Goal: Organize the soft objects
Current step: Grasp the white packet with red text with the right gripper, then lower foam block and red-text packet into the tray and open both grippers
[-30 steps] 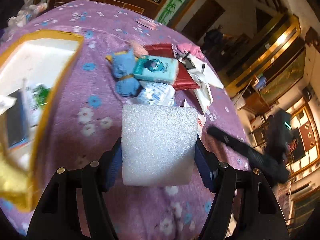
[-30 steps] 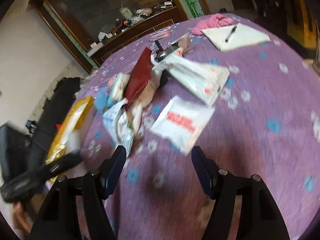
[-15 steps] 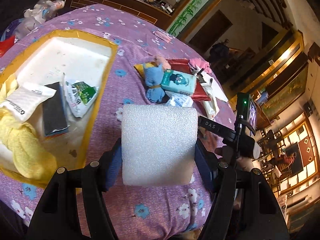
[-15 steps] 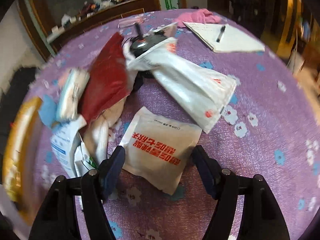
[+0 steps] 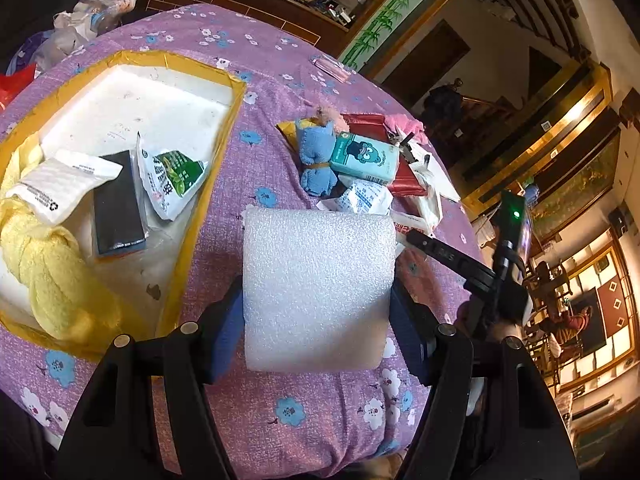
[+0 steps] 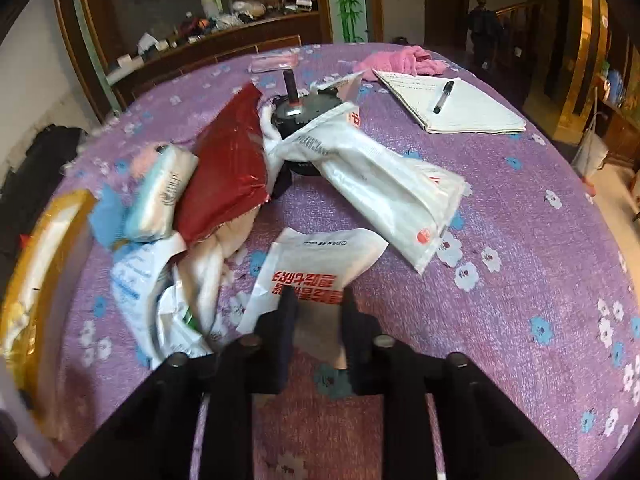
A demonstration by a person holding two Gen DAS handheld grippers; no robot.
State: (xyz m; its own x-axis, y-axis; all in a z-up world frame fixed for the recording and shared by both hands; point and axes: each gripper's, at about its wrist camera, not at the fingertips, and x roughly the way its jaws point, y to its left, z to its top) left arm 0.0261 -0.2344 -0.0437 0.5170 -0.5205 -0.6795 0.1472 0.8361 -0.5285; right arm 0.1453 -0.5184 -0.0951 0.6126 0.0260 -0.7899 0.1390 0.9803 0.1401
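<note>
1. The left gripper (image 5: 318,312) clamps a white foam roll (image 5: 318,288) between its blue pads, holding it above the purple flowered tablecloth (image 5: 256,168), just beside the right edge of the yellow-rimmed tray (image 5: 230,120).
2. The tray sits at the table's left side and carries a yellow towel (image 5: 48,272), a white pouch (image 5: 60,184), a dark flat pad (image 5: 118,208) and a green-printed packet (image 5: 172,176).
3. The right gripper (image 6: 318,320) has its fingers drawn narrow around the near edge of a white packet with red lettering (image 6: 316,264), which lies flat on the cloth near the table's front edge.
4. Behind that packet lies a loose heap: a long white plastic bag (image 6: 376,180), a red pouch (image 6: 228,168), a pale tissue pack (image 6: 160,192) and crumpled white wrappers (image 6: 160,288).
5. Toward the far edge of the table rest an open notebook (image 6: 460,108) with a pen (image 6: 444,96) on it and a pink cloth (image 6: 400,60).
</note>
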